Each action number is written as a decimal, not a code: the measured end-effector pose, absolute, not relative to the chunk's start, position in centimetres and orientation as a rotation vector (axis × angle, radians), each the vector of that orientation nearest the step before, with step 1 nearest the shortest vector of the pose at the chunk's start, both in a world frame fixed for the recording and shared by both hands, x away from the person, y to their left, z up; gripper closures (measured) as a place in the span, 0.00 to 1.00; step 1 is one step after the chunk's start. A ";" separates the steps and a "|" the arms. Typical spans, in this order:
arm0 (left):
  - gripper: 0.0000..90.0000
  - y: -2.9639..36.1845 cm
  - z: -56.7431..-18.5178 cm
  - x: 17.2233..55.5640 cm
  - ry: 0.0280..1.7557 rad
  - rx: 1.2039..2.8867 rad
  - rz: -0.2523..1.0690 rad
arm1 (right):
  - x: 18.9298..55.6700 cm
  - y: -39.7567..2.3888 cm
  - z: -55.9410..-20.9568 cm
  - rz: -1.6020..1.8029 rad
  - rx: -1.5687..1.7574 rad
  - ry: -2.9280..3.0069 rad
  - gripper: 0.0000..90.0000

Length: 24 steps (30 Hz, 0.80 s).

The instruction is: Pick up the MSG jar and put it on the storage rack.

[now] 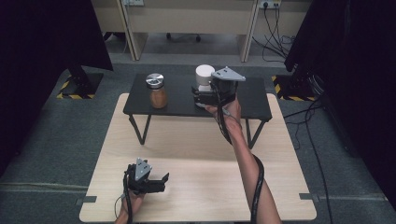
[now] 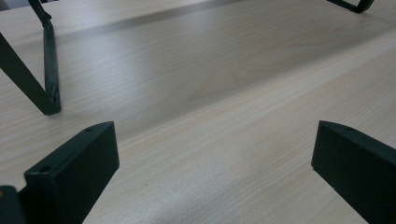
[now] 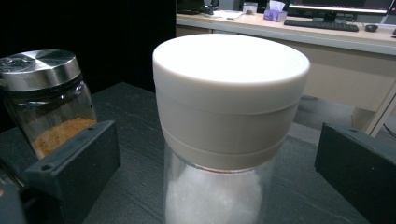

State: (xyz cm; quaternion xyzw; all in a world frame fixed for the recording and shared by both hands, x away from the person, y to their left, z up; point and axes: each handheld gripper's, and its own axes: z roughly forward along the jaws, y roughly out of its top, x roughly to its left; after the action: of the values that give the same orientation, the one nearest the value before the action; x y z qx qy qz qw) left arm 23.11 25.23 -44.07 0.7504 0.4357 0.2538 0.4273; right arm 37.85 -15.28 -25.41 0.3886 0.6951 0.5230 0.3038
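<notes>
A clear jar with a wide white lid (image 1: 204, 75) and white grains inside stands on the right half of a low black shelf (image 1: 182, 100). My right gripper (image 1: 201, 95) is at the jar, open. In the right gripper view the jar (image 3: 231, 93) stands between the two jaws, with a gap on each side. A glass jar with a silver lid (image 1: 157, 91) and orange-brown powder stands on the shelf's left half, also seen as the silver-lidded jar (image 3: 46, 102). My left gripper (image 1: 163, 179) rests low over the wooden table (image 1: 196, 186) at the front left, open and holding nothing.
The black shelf stands on thin black legs (image 2: 46, 79) on the far half of the light wooden table (image 2: 210, 93). Grey carpet surrounds the table. Dark curtains hang on both sides, and a desk with cables is at the back.
</notes>
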 end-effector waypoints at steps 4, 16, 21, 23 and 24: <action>0.00 25.2 -44.1 23.1 1.089 1.875 0.634 | 37.7 -15.6 -25.4 1.389 1.032 1.843 0.00; 0.00 25.2 -44.1 23.1 1.087 1.879 0.634 | 36.0 -17.5 -26.2 1.421 1.020 1.823 0.00; 0.00 25.1 -44.1 23.1 1.089 1.880 0.635 | 35.3 -18.5 -26.6 1.447 1.016 1.828 0.00; 0.00 25.1 -44.1 23.1 1.089 1.880 0.636 | 34.9 -18.9 -26.7 1.462 1.005 1.829 0.00; 0.00 25.1 -44.1 23.1 1.089 1.880 0.636 | 34.7 -19.0 -26.7 1.470 1.002 1.831 0.00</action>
State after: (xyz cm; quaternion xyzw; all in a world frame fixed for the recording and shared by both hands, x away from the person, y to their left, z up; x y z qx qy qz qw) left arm 23.12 25.10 -44.07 0.7518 0.4354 0.2542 0.4250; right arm 34.71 -19.01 -26.74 0.3757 0.6864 0.5510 0.2900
